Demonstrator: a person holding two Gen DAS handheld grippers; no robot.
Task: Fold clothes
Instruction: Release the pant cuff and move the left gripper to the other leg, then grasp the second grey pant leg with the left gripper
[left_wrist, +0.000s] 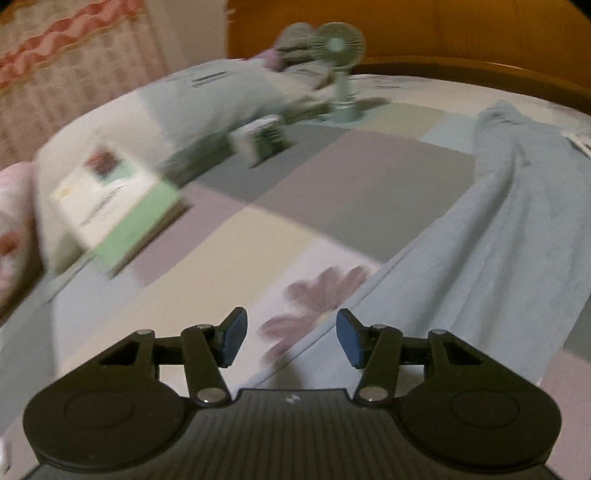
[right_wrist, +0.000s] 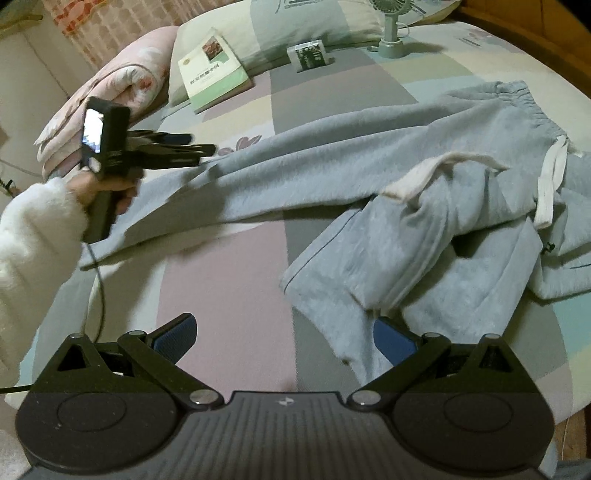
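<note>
Light blue sweatpants (right_wrist: 424, 236) with a white drawstring lie on the patchwork bed sheet (right_wrist: 221, 295). One leg (right_wrist: 295, 162) stretches left; the other is folded back toward my right gripper (right_wrist: 284, 338). That gripper is open, with the folded leg's edge lying just in front of its right finger. A hand in a white fluffy sleeve holds my left gripper (right_wrist: 199, 149) over the end of the stretched leg. In the left wrist view the left gripper (left_wrist: 291, 338) is open and holds nothing, with the leg (left_wrist: 498, 221) running past its right finger (left_wrist: 351, 341).
A green and white book (right_wrist: 212, 70), a small box (right_wrist: 310, 55) and a small desk fan (right_wrist: 391, 33) sit near the pillow at the far side. A pink folded quilt (right_wrist: 110, 96) lies at the left. A wooden headboard (left_wrist: 443, 33) stands behind the bed.
</note>
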